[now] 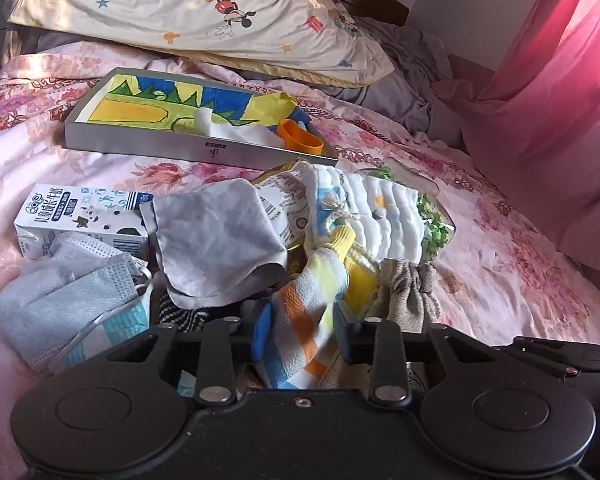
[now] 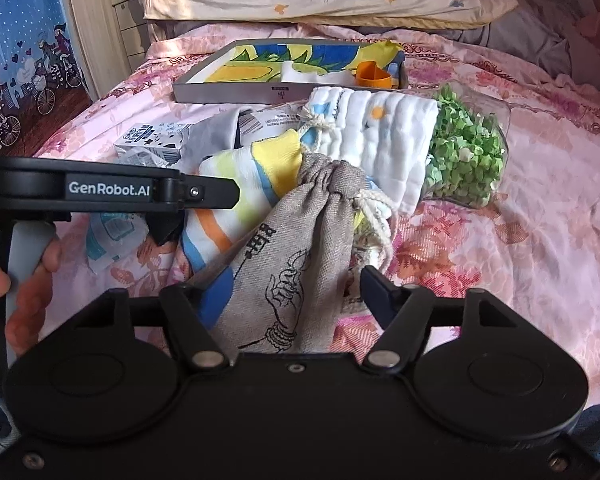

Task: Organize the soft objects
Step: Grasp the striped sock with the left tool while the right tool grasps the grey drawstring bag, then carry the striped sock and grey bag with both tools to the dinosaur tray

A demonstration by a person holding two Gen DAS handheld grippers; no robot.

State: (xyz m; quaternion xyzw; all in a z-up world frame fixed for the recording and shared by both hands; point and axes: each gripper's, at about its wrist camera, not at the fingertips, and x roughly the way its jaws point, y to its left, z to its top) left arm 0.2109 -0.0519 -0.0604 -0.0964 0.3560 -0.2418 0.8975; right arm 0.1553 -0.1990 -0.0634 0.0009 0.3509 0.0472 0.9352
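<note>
Left wrist view showed the left gripper (image 1: 298, 334) low over a heap of soft things on the pink floral bed (image 1: 500, 264). Its jaws were partly closed around the striped sock (image 1: 304, 304), a blue pad against the sock's left side and the dark finger against its right, so the sock looked pinched between them. Just left lay a grey cloth (image 1: 216, 240), grey face masks (image 1: 72, 300) and a milk carton (image 1: 80, 220). Behind the sock sat a white quilted cloth (image 1: 384, 216) and, further back, a grey tray (image 1: 204, 148) holding a coloured drawing.

In the right wrist view the right gripper (image 2: 288, 292) had its jaws about half open with the grey linen drawstring pouch (image 2: 300, 248) between them. The right finger stood clear of the fabric, while the left was hidden behind the pouch, so a firm grip could not be told. A bag of green pieces (image 2: 468, 152) lay beyond the pouch, to the right.
</note>
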